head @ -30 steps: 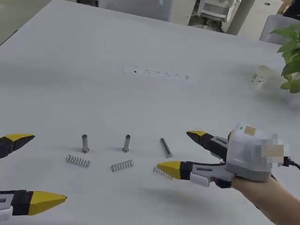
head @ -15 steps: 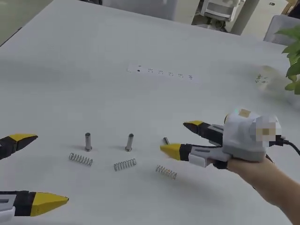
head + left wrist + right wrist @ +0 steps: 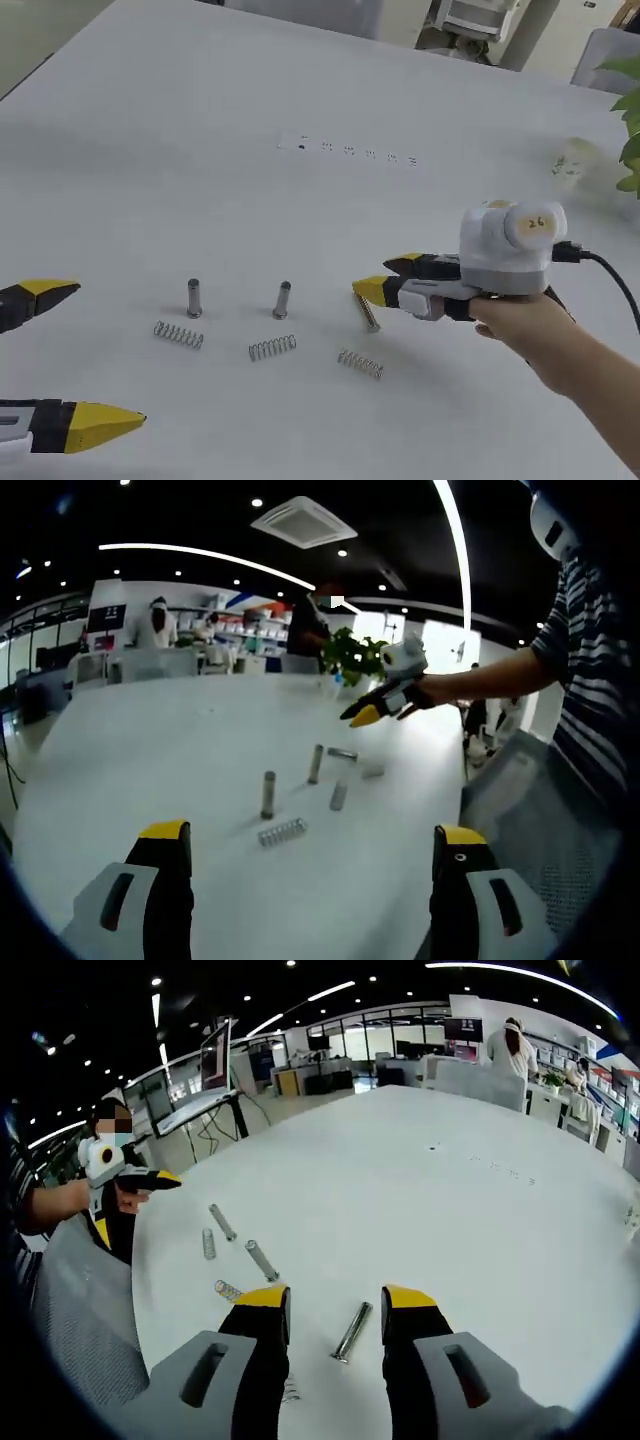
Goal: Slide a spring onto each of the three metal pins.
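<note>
Two metal pins (image 3: pixel 194 297) (image 3: pixel 283 300) stand upright on the white table. A third pin (image 3: pixel 368 312) lies on its side to their right. Three springs (image 3: pixel 179 334) (image 3: pixel 272 347) (image 3: pixel 360 364) lie in a row just in front of the pins. My right gripper (image 3: pixel 385 277) is open and hovers right above the lying pin (image 3: pixel 352 1332), which shows between its jaws (image 3: pixel 335 1305), untouched. My left gripper (image 3: pixel 88 355) is wide open and empty at the near left; from it (image 3: pixel 312 835) the upright pins (image 3: pixel 268 793) (image 3: pixel 316 763) stand ahead.
The white table (image 3: pixel 300 200) stretches far back, with a small printed strip (image 3: pixel 350 152) near its middle. A plant (image 3: pixel 628 120) and a small clear object (image 3: pixel 570 165) sit at the far right edge. People stand in the room beyond the table.
My right gripper has risen from beside the right spring, moved back over the lying pin, and its jaws have come closer together. The left gripper has stayed put.
</note>
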